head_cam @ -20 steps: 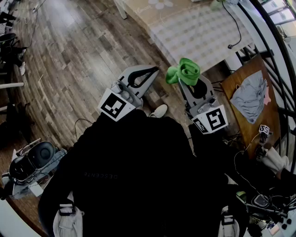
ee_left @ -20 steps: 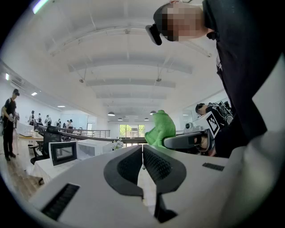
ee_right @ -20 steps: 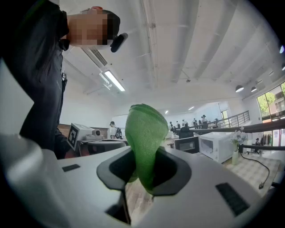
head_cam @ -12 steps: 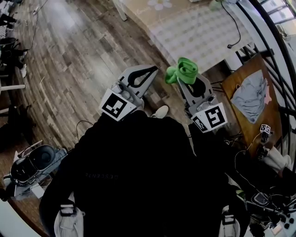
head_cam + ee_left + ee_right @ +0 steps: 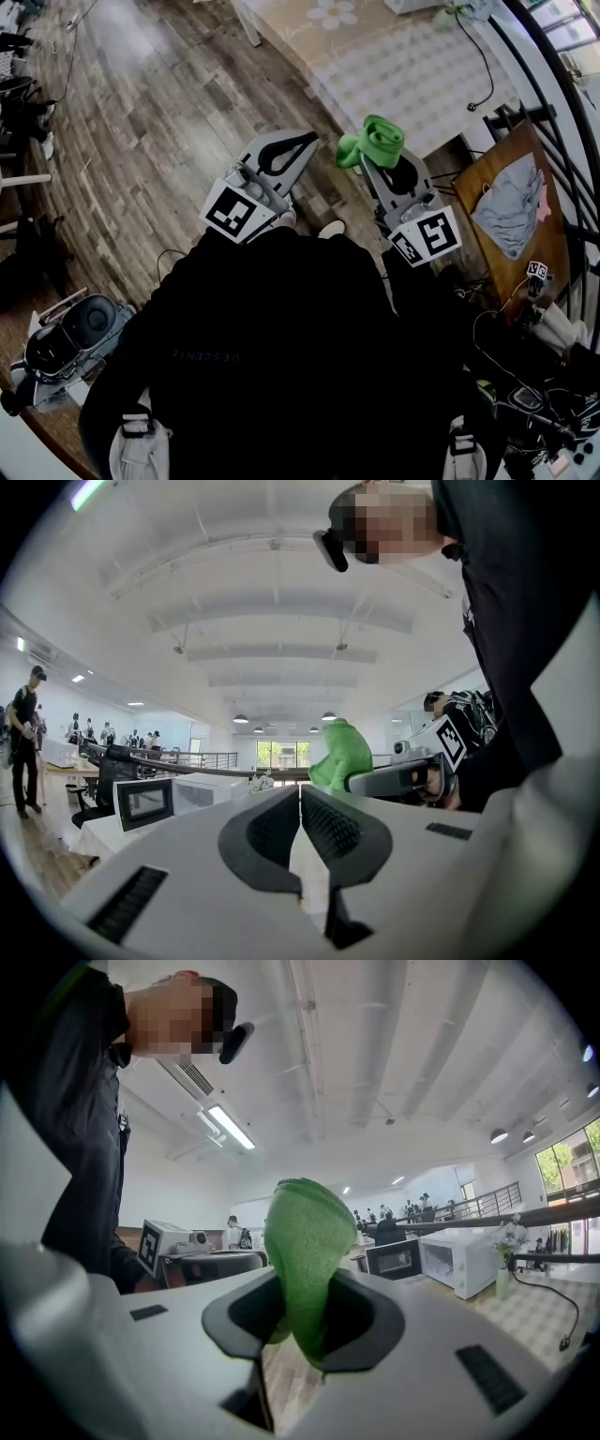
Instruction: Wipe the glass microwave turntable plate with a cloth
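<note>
While the left tool point(image 5: 312, 142) is clenched on nothing, the right tool point(image 5: 375, 162) grips the green cloth point(image 5: 377, 141).
Head view: both above the wood floor point(image 5: 141, 141), near the table point(image 5: 403, 66). Left gripper view: jaws pressed together. Right gripper view: cloth bulges up between the jaws.

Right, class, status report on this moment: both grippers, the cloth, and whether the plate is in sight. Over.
Left gripper shut, empty. Right gripper shut on green cloth. Glass plate not in view. White microwave ahead on the right.
</note>
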{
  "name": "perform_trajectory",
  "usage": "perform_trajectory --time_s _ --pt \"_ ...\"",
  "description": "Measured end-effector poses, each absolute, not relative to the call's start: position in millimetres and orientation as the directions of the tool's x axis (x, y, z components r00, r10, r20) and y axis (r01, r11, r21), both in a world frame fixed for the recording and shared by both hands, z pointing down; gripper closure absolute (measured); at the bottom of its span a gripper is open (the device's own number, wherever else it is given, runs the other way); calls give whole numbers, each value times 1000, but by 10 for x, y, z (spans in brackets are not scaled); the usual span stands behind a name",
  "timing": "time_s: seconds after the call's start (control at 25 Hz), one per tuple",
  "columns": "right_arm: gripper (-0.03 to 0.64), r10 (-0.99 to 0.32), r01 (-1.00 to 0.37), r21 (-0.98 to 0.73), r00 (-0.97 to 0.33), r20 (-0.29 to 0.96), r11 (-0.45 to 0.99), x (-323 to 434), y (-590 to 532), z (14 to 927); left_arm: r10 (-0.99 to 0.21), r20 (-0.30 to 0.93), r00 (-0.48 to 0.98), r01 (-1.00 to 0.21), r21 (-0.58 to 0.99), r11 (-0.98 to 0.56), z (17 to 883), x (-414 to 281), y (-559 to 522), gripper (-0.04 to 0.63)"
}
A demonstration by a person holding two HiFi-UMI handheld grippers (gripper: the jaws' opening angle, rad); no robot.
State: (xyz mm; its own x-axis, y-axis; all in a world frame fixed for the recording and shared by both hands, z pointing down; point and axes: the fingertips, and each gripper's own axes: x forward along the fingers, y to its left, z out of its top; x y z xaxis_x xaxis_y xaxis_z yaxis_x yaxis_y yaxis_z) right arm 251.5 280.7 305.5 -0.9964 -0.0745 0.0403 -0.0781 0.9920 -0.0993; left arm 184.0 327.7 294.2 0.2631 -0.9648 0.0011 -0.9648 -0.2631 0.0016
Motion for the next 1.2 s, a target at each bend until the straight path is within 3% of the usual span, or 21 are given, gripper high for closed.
perform_trajectory --time_s 0.8,0.96,1.2 --pt "495 -160 -169 -105 -984 81 980 1200 2642 3074 -943 -20 331 -943 38 -332 2995 426 3096 574" --pt "494 -211 -217 -117 -975 65 969 1111 2528 3065 -944 -23 329 -943 41 -330 3006 260 3066 574" --pt "494 -183 -192 -117 -980 77 974 991 2403 3147 -946 -10 325 -945 49 -325 3081 155 2910 574"
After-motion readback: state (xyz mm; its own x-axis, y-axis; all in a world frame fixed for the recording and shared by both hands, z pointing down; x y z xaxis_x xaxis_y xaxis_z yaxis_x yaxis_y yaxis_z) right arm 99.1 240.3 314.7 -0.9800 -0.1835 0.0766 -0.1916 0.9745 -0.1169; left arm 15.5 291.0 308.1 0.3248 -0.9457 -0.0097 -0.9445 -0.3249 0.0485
